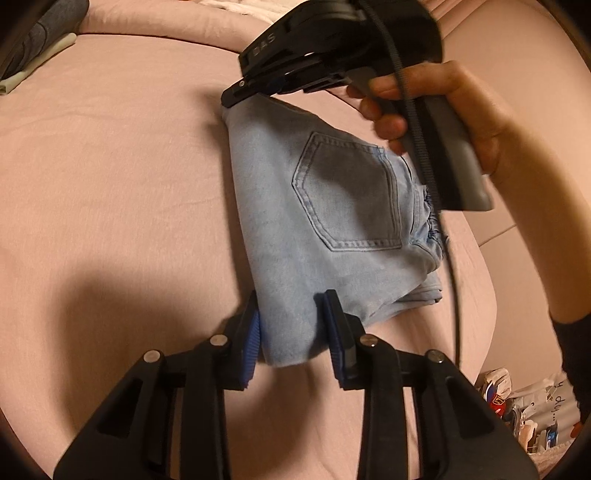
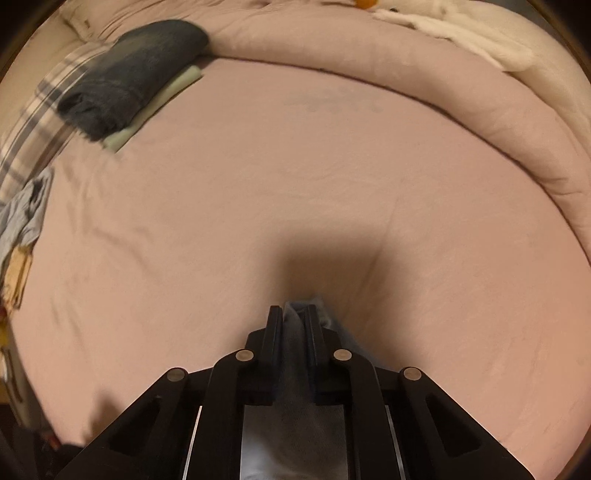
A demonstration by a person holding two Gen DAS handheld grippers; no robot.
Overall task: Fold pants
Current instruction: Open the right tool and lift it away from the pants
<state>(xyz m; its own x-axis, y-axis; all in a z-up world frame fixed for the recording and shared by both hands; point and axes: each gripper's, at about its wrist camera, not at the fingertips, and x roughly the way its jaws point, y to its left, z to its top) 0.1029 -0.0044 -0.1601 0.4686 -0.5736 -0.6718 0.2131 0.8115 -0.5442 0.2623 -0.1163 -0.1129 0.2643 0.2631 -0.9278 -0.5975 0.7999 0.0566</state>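
Light blue denim pants (image 1: 332,221) lie folded into a compact stack on the pink bed, back pocket facing up. My left gripper (image 1: 291,325) is open, its blue-padded fingers straddling the near corner of the stack. My right gripper (image 1: 236,94), seen from the side in the left wrist view, is shut on the far corner of the pants. In the right wrist view the gripper (image 2: 293,314) pinches a bunch of blue denim (image 2: 295,332) between its closed fingers, just above the sheet.
A pink sheet (image 2: 295,166) covers the bed, with a rolled pink duvet (image 2: 406,66) along the far edge. Folded dark grey clothes (image 2: 133,74) on a pale item lie at the far left. A white blanket (image 2: 461,33) is at the back right. Clutter (image 1: 517,406) sits beside the bed.
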